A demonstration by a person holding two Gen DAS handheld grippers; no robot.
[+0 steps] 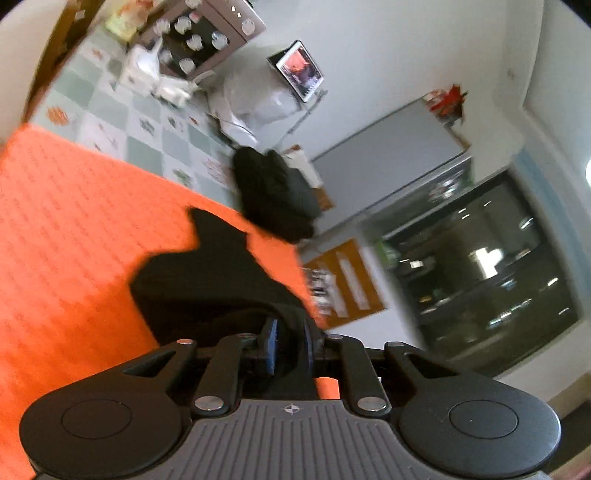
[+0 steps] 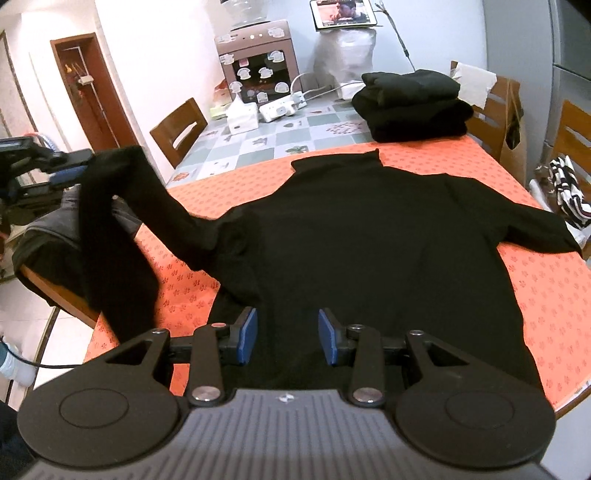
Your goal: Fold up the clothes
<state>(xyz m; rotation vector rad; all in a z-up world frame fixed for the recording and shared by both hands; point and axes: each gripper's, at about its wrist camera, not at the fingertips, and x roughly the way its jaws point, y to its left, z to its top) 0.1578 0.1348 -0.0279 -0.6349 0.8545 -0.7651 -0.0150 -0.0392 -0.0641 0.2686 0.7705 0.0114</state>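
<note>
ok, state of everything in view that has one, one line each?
black sweater: flat on the orange cloth, one sleeve lifted
sleeve: pinched and raised by the left gripper
left gripper: shut on the sleeve
right gripper: open over the hem, holding nothing
stack of black clothes: folded, piled at the far end of the table
tablet: screen on

Soft matt cloth on my table, hard plastic and metal in my hands.

I see the black turtleneck sweater (image 2: 369,236) as matt knit, lying on an orange tablecloth (image 2: 546,295) with a woven repeat pattern. Beyond the sweater's collar sits a glossy checked table cover (image 2: 258,144) and a stack of folded black garments (image 2: 413,107), equally matt. My right gripper (image 2: 287,336) has matt black plastic arms, shiny metal rivets and blue rubbery pads (image 2: 247,334). The chairs (image 2: 177,125) are varnished wood.
</note>
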